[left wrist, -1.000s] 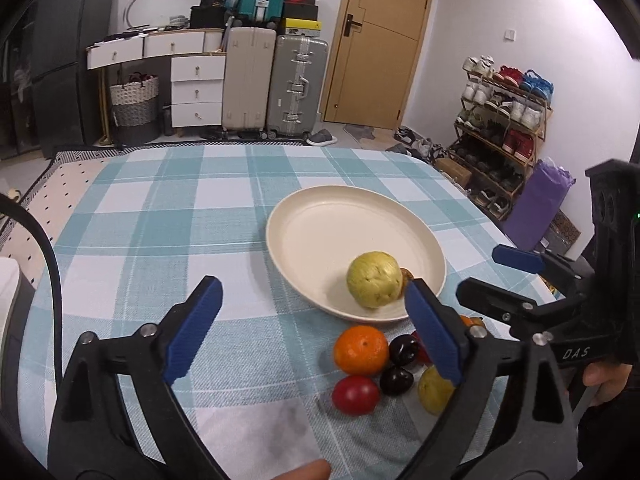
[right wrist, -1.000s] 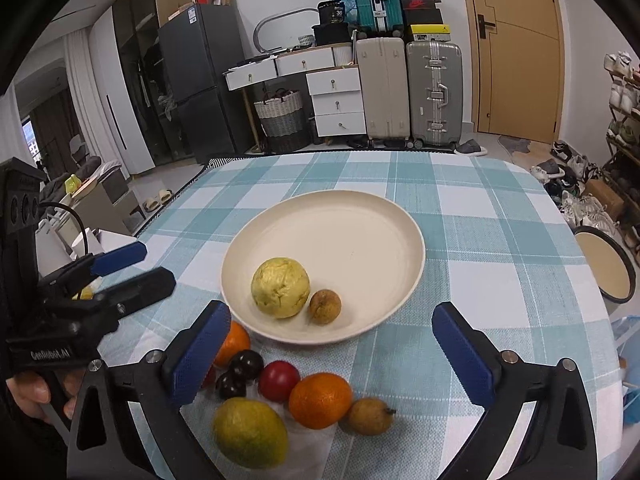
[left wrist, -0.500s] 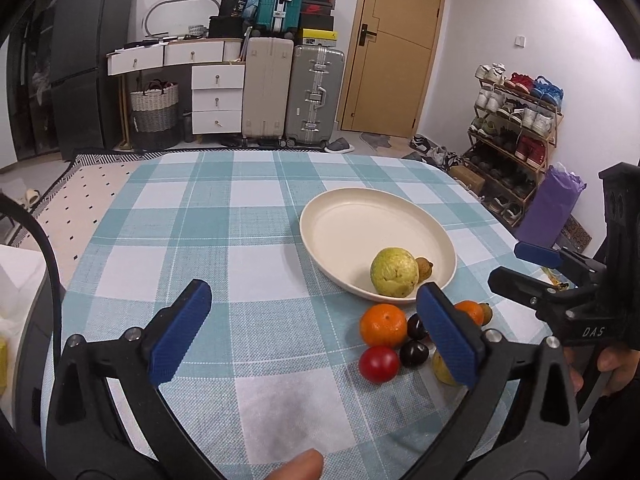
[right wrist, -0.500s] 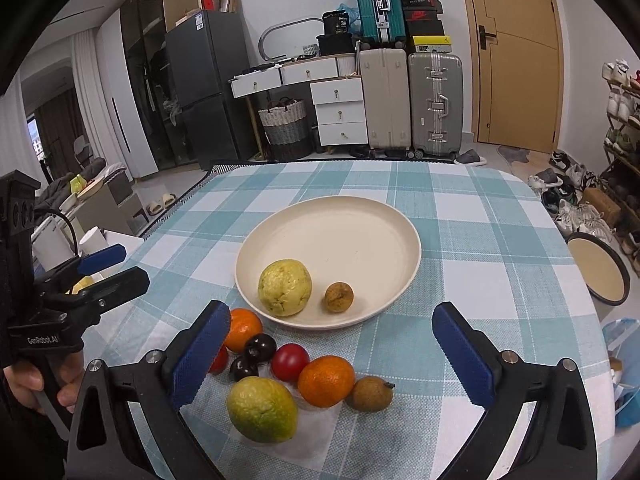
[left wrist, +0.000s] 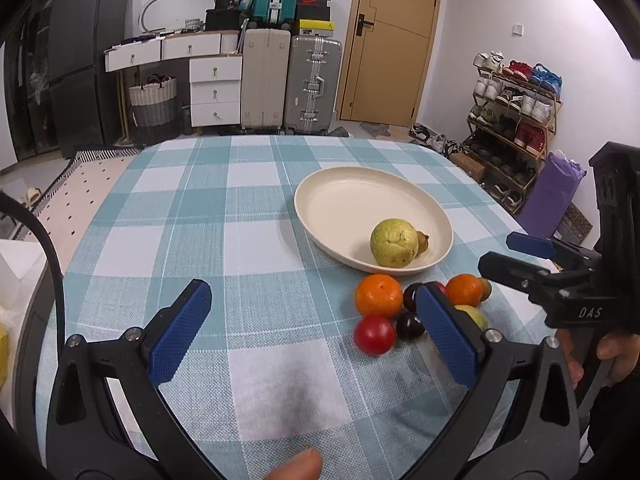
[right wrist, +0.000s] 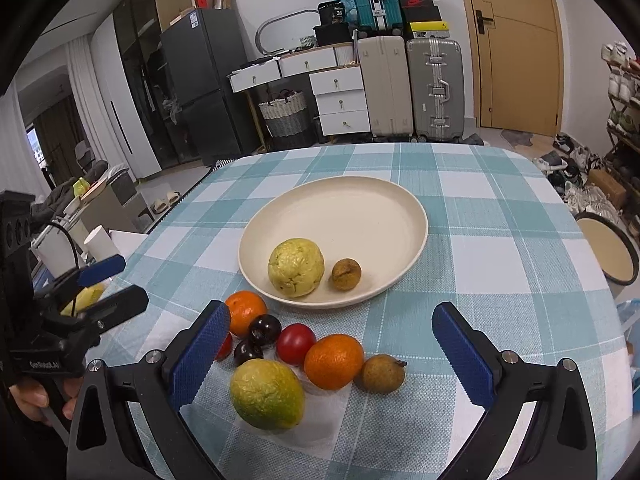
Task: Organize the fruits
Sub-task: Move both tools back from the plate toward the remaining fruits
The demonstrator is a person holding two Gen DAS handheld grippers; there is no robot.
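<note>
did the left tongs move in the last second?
Yes. In the left wrist view the plate and fruit sat close under the open left tongs; now they lie farther off and more table shows, so the tongs pulled back and up.

Green fruit (left wrist: 474,315) half-hidden behind left gripper's (left wrist: 316,332) pad.
</note>
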